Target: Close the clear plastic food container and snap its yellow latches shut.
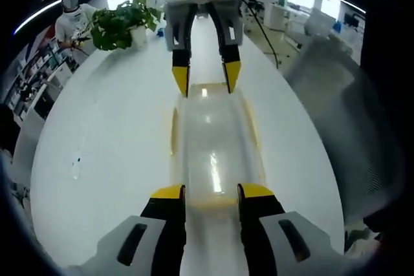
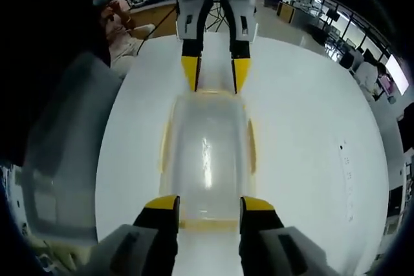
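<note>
A clear plastic food container [image 1: 213,140] [image 2: 206,153] lies lengthwise on the white table [image 1: 110,147] [image 2: 310,134], lid resting on top. Yellow latches [image 1: 174,130] [image 2: 251,147] run along its long sides, and a yellow strip [image 1: 210,202] [image 2: 207,225] shows at each short end. My left gripper [image 1: 212,192] [image 2: 214,74] is open, its yellow tips straddling one short end. Facing it from the opposite end, my right gripper [image 2: 209,203] [image 1: 206,79] is also open, tips just at the container's edge. Whether the tips touch the latches I cannot tell.
A potted plant [image 1: 123,24] stands at the table's far end, a person [image 1: 71,21] behind it. A grey chair [image 1: 336,82] [image 2: 65,140] sits close beside the table. Another person [image 2: 119,24] sits past the table. The table's rim curves near both sides.
</note>
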Demonstrator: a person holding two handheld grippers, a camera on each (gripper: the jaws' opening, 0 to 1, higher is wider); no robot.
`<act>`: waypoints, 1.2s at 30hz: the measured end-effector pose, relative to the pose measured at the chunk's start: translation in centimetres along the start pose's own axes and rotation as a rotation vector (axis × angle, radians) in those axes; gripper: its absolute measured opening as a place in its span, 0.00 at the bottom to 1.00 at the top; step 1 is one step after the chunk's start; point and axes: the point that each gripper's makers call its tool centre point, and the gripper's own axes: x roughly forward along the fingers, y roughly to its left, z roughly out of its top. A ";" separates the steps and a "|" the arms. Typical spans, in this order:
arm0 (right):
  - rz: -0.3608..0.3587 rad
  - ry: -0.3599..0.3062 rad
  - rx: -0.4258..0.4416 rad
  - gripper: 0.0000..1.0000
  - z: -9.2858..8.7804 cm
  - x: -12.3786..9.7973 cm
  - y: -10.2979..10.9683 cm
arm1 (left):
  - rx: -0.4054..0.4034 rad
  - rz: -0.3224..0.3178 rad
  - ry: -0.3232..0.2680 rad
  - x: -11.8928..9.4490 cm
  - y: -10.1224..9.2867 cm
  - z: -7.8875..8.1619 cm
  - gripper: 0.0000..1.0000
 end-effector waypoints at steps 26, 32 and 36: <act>0.004 -0.057 -0.035 0.35 4.2 1.6 -1.0 | 0.020 -0.034 -0.048 3.0 -0.8 3.7 0.26; -0.005 -0.070 -0.011 0.38 4.4 1.3 -1.9 | -0.020 -0.046 -0.064 3.7 -1.3 4.5 0.28; 0.013 -0.056 -0.013 0.43 4.2 1.4 -1.9 | -0.003 -0.037 -0.075 3.8 -1.9 5.1 0.29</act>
